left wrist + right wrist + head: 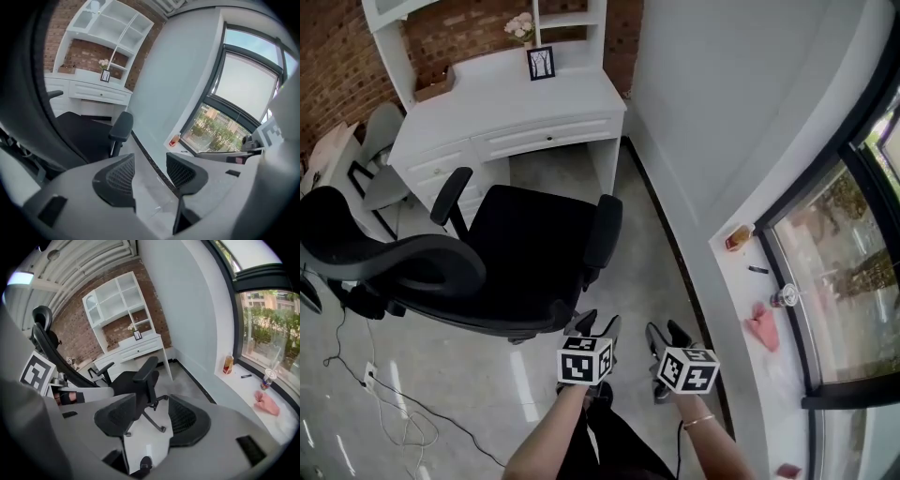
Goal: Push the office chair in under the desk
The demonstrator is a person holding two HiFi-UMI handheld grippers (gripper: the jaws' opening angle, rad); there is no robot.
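Note:
A black office chair [520,258] stands on the floor in front of the white desk [511,112], its seat facing the knee space and its curved backrest [389,262] at the left. Both grippers hover just behind the seat's near right corner. My left gripper [598,328] is open with nothing between its jaws; in the left gripper view the chair's armrest [121,125] lies ahead. My right gripper [667,336] is open and empty beside it; the right gripper view shows the chair [133,380] and the desk [133,348] beyond.
A grey wall [722,122] runs along the right, with a window sill [759,309] holding a bottle, a cup and a pink cloth [762,326]. A second, grey chair [380,155] stands left of the desk. Cables [394,412] trail on the floor at lower left.

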